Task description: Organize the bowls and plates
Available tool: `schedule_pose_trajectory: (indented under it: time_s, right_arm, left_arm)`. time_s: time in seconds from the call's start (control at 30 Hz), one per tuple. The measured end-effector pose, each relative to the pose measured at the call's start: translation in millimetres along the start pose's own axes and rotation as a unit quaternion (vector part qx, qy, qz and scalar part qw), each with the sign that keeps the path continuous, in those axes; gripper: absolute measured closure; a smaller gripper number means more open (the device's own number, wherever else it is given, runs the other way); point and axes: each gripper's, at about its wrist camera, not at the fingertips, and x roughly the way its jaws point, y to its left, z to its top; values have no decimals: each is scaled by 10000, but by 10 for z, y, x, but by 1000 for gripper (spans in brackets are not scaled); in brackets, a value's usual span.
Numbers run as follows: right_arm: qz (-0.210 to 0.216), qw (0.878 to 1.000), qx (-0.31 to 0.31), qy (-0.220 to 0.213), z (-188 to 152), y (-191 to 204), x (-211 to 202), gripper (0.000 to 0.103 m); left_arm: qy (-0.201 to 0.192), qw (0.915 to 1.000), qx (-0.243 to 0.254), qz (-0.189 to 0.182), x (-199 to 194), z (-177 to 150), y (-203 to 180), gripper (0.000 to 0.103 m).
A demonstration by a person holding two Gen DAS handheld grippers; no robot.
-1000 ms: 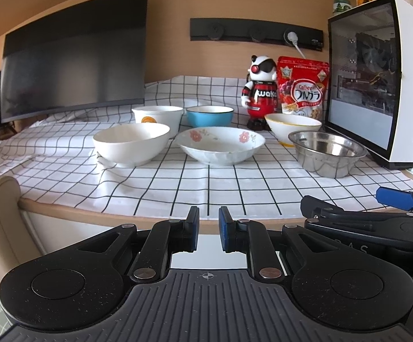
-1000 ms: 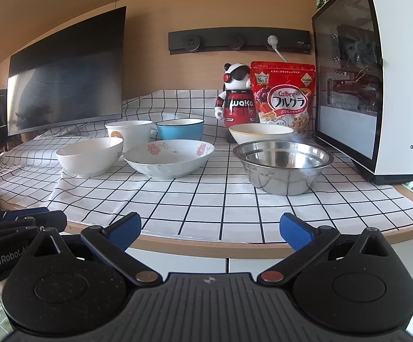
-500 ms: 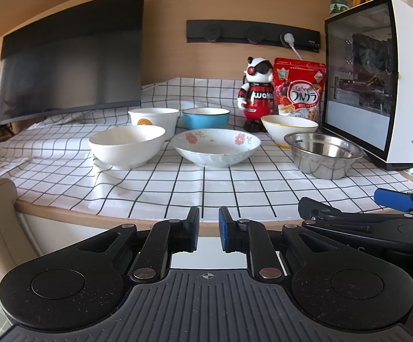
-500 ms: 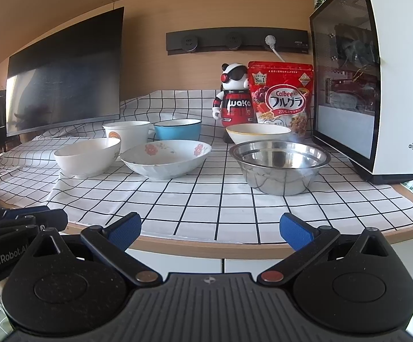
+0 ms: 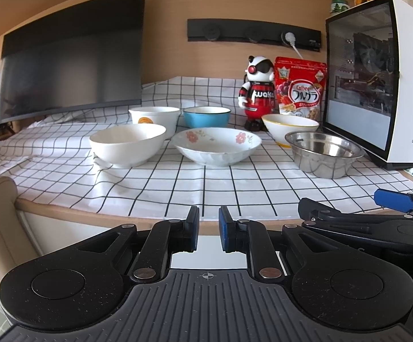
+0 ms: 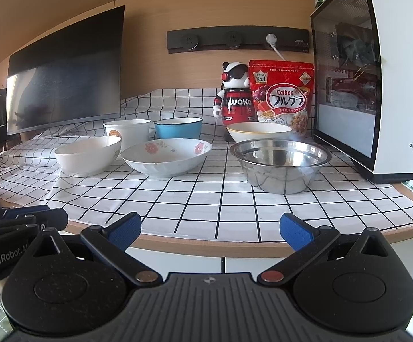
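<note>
**Two claws wait at the desk edge before any bowl is picked up**

Six bowls sit untouched on a desk (image 6: 263,222) covered by a white cloth with a black grid; no flat plate can be made out. From the right wrist camera, a shiny stainless-steel bowl (image 6: 280,165) stands nearest, at about 1 o'clock. A wide, shallow white bowl with pink flowers (image 6: 166,156) sits at 11 o'clock, with a plain white rounded bowl (image 6: 88,155) just beside it at 10 o'clock. Behind them stand a tall white bowl with an orange mark (image 6: 128,134), a blue enamel bowl (image 6: 178,128) and a white bowl with a yellow rim (image 6: 259,132), the last just behind the steel one.

The right claw (image 6: 210,229) is spread wide and empty, short of the desk edge. The left claw (image 5: 208,229) has its blue pads drawn nearly together with nothing between them, also short of the edge, facing the flowered bowl at 12 o'clock.

The task appears to be at its very start: nothing is stacked or gathered. A likely next move is for the right claw to reach forward to the steel bowl's near rim and pinch it there. The left claw would first need to spread before it could take a rim.
</note>
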Motion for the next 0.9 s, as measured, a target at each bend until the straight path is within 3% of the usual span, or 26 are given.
schedule_pose_trajectory:
  time_s: [0.63,0.8,0.9]
  right_arm:
    - [22,10000,-30,44,104,51,52,0]
    - [143,9998,56,-80,457,30,110,0]
    - [501,9987,88,-95,813,59,261,0]
  left_arm:
    - [39,9999,-115,90,47,29,153,85]
    - [140,9992,-349,110,147,325,387,85]
    - [421,9948,-920,-94,333,728,727,85]
